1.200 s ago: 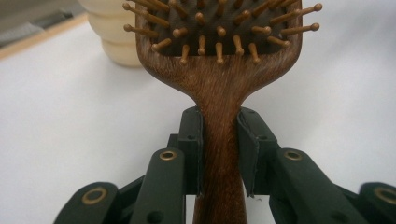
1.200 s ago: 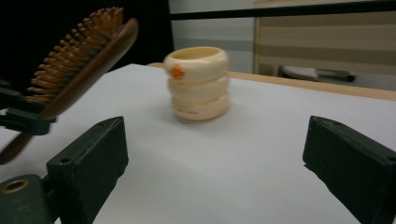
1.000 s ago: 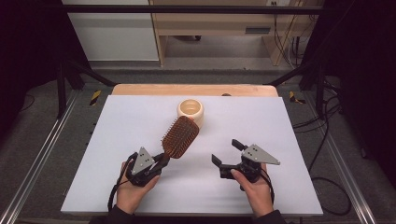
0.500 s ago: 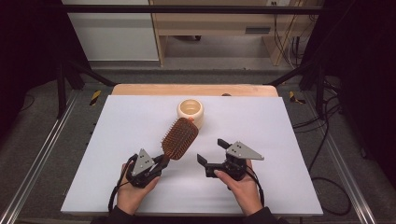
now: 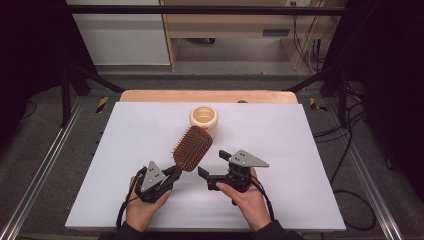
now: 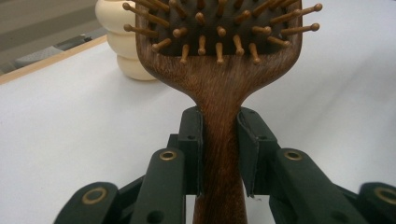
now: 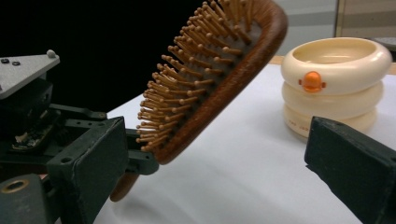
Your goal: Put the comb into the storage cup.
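Observation:
A wooden paddle hairbrush (image 5: 192,147) with wooden pins is held up off the white table, its head tilted toward a cream ribbed bowl (image 5: 204,117). My left gripper (image 5: 171,173) is shut on the brush handle (image 6: 219,116), with one jaw pressed to each side of it. My right gripper (image 5: 213,164) stands open just right of the brush head, holding nothing. In the right gripper view the brush head (image 7: 219,70) leans between its spread jaws, and the bowl (image 7: 336,84) with an orange dot stands behind. The left gripper (image 7: 28,107) sits at that view's left.
The white table top (image 5: 300,150) has a wooden strip (image 5: 210,96) along its far edge. Metal rails run down both sides, and cables lie on the floor at the right. A wooden bench stands beyond the table.
My right gripper has moved left across the table, close to the brush head. The left gripper and the brush have stayed almost still.

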The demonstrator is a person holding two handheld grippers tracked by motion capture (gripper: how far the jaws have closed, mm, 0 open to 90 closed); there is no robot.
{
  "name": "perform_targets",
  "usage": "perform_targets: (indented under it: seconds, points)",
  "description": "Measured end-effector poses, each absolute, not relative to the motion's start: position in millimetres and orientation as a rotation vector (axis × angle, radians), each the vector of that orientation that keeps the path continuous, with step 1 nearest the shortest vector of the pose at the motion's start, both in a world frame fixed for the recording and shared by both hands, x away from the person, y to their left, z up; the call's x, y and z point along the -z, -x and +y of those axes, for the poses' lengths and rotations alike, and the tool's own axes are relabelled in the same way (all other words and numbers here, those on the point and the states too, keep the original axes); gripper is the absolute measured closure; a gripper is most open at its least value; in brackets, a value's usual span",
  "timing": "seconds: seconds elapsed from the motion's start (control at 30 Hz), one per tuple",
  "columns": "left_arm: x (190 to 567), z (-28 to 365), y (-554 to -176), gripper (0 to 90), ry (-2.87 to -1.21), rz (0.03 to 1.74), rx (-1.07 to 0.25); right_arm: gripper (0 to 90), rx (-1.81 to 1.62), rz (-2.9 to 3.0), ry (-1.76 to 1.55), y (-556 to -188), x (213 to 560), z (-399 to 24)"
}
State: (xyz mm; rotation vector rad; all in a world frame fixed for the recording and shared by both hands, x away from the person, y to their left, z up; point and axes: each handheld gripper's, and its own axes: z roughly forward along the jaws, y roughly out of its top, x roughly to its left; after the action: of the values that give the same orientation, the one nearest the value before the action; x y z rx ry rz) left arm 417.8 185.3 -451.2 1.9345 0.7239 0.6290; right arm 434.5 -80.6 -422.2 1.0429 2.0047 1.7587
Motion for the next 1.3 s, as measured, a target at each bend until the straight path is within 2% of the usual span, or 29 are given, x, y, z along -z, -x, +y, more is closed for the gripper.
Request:
perform_targets:
  seconds: [0.73, 1.3]
  points:
    - [449, 182, -411, 72.8, -1.899, 0.687, -0.672, 7.4, -1.807, 2.019, -1.004, -437, 398, -60]
    - [447, 180, -406, 72.8, -1.879, 0.658, -0.685, 10.7, -1.841, 2.026, -1.044, -447, 398, -54]
